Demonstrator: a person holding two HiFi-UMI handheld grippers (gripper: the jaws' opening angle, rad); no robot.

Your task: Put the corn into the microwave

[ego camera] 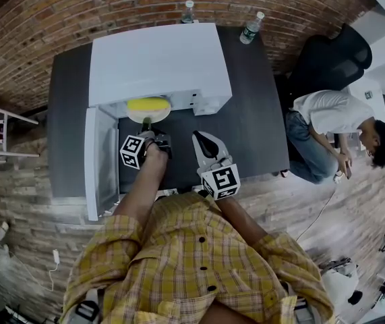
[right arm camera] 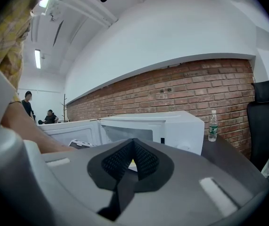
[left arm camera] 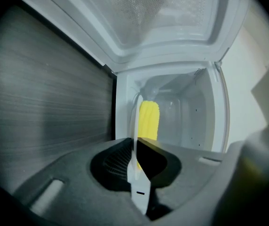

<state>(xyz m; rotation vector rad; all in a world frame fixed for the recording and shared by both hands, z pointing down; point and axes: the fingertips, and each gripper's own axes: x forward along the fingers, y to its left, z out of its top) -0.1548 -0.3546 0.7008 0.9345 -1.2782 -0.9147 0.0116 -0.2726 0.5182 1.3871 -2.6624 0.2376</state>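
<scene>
A yellow corn cob (ego camera: pixel 148 103) lies on a white plate (ego camera: pixel 149 115) at the mouth of the open white microwave (ego camera: pixel 158 59). My left gripper (ego camera: pixel 146 123) is shut on the plate's near rim. In the left gripper view the rim (left arm camera: pixel 135 140) stands edge-on between the pads of the left gripper (left arm camera: pixel 135 161), and the corn (left arm camera: pixel 149 119) sits just beyond, in front of the white cavity (left arm camera: pixel 186 112). My right gripper (ego camera: pixel 199 139) hovers over the table to the right, shut and empty. Its pads meet in the right gripper view (right arm camera: pixel 133 147), which faces the microwave (right arm camera: pixel 167 124).
The microwave door (ego camera: pixel 101 160) swings open to the left, over the dark table (ego camera: pixel 253 113). Two water bottles (ego camera: pixel 251 28) stand at the table's back edge by the brick wall. A black office chair (ego camera: pixel 330 59) and a seated person (ego camera: pixel 334 123) are to the right.
</scene>
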